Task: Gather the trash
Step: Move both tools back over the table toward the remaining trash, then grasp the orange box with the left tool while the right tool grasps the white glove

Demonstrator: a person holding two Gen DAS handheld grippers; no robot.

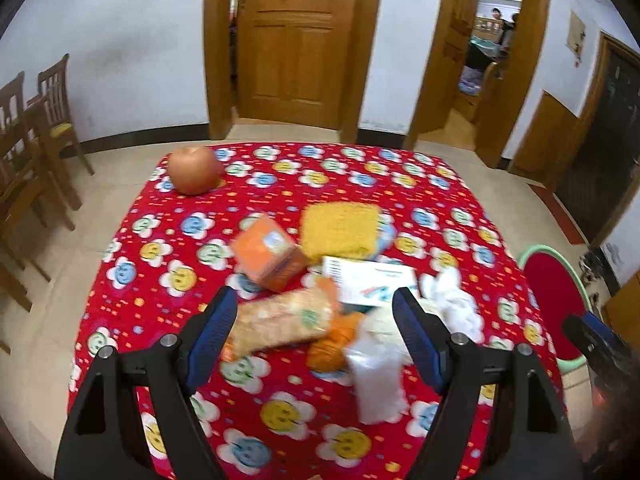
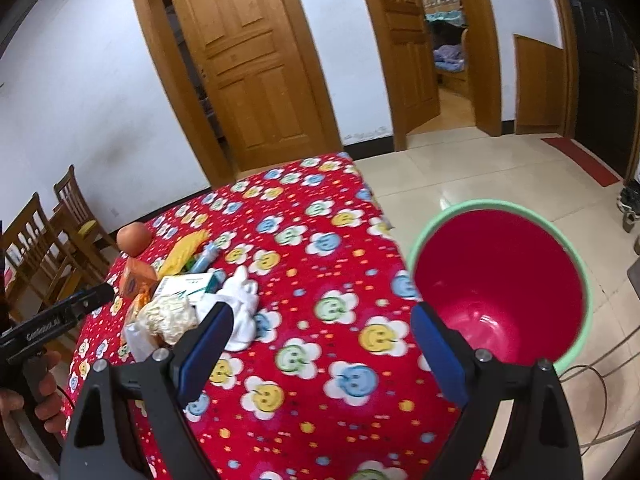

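left gripper [image 1: 314,312] jaws wide, empty | right gripper [image 2: 320,328] jaws wide, empty

Left hand-held gripper [image 1: 314,314] and right hand-held gripper [image 2: 322,330] both gape, angled downward.

Around me: white walls [image 1: 120,40] with a dark skirting. Floor [image 2: 480,168] of pale glossy tiles, with a red mat [image 2: 580,160] by a dark door [image 2: 600,80]. Closed wooden door [image 1: 292,40] straight ahead; a second wooden door [image 2: 408,52] stands open onto a lit room beyond. Wooden chairs [image 1: 40,128] along my left wall. Table under a red flowered cloth [image 2: 320,240].
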